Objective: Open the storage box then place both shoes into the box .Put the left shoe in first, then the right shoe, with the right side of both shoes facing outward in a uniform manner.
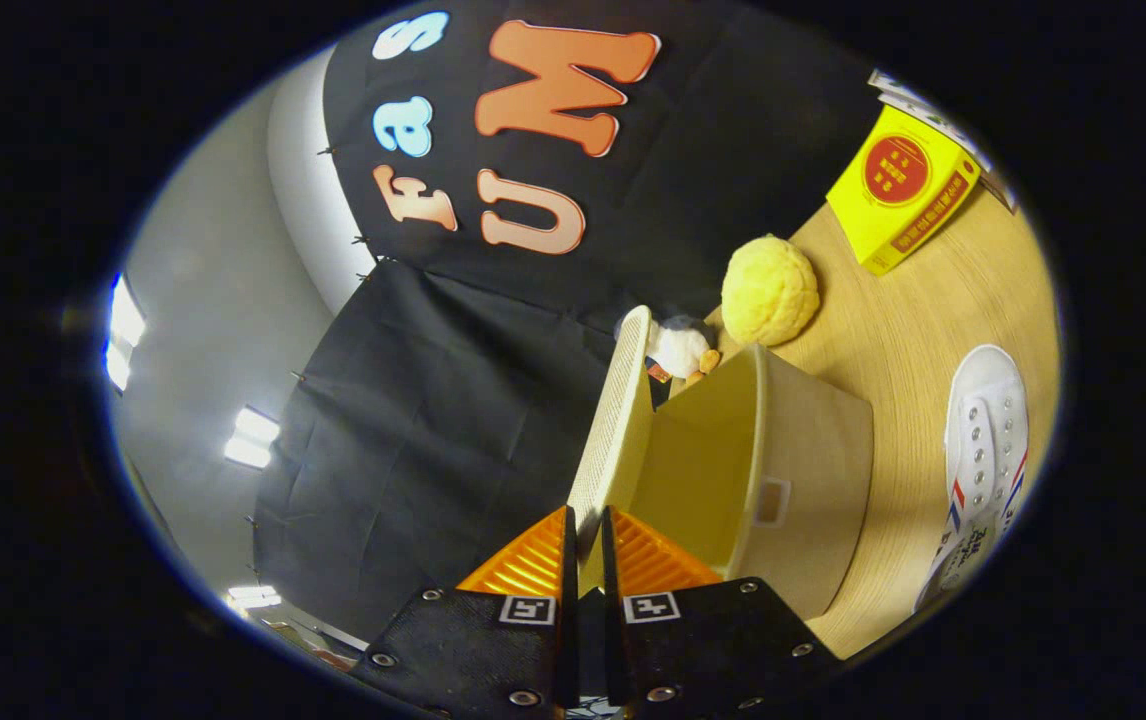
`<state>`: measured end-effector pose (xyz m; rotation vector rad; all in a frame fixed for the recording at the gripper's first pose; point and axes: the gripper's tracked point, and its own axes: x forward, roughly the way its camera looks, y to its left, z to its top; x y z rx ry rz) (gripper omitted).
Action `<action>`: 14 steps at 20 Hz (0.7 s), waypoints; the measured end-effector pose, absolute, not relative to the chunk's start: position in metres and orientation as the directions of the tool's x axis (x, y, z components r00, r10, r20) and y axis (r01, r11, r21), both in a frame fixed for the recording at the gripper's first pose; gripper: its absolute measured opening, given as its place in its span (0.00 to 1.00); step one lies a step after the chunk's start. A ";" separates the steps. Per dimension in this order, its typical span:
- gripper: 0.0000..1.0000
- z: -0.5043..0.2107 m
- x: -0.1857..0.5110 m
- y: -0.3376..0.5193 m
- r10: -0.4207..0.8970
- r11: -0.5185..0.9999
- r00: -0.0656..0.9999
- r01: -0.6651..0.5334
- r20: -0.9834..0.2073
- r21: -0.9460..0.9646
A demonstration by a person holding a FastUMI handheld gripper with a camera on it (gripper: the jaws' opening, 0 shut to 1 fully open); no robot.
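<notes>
My gripper (585, 535) is shut on the near edge of the storage box's lid (616, 420), a cream perforated panel that runs edge-on away from the fingers and stands lifted off the box. The cream storage box (793, 470) is beside the lid, its inside showing bare and a handle slot in its near wall. A white lace-up shoe (985, 450) with red and blue stripes lies on the wooden table (893, 330) past the box. The view is rolled strongly sideways.
A yellow bumpy ball (770, 290) rests on the table beyond the box, with a small white plush toy (678, 348) next to the lid's far end. A yellow carton (901, 190) stands farther back. The black booth cloth hangs behind.
</notes>
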<state>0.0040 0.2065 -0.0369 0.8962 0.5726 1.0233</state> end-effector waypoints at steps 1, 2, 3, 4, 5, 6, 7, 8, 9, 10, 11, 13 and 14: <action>0.09 -0.029 0.003 0.214 0.903 0.252 0.430 -0.496 -0.017 0.831; 0.09 -0.023 0.000 0.221 0.904 0.273 0.426 -0.517 -0.032 0.811; 0.10 -0.014 -0.002 0.229 0.907 0.283 0.419 -0.538 -0.040 0.794; 0.10 -0.006 -0.006 0.238 0.909 0.290 0.415 -0.553 -0.043 0.781; 0.10 0.002 -0.007 0.248 0.910 0.295 0.413 -0.566 -0.046 0.770; 0.10 0.011 -0.009 0.260 0.913 0.292 0.405 -0.580 -0.042 0.760; 0.10 0.019 -0.013 0.273 0.920 0.282 0.391 -0.597 -0.035 0.751; 0.10 0.024 -0.017 0.286 0.927 0.277 0.373 -0.615 -0.037 0.738; 0.10 0.024 -0.016 0.297 0.929 0.285 0.366 -0.622 -0.051 0.729; 0.10 0.025 -0.018 0.307 0.933 0.282 0.355 -0.624 -0.057 0.729; 0.11 0.029 -0.019 0.318 0.936 0.276 0.348 -0.624 -0.056 0.731; 0.11 0.034 -0.019 0.337 0.937 0.280 0.344 -0.632 -0.062 0.722; 0.11 0.034 -0.020 0.348 0.936 0.291 0.345 -0.638 -0.072 0.713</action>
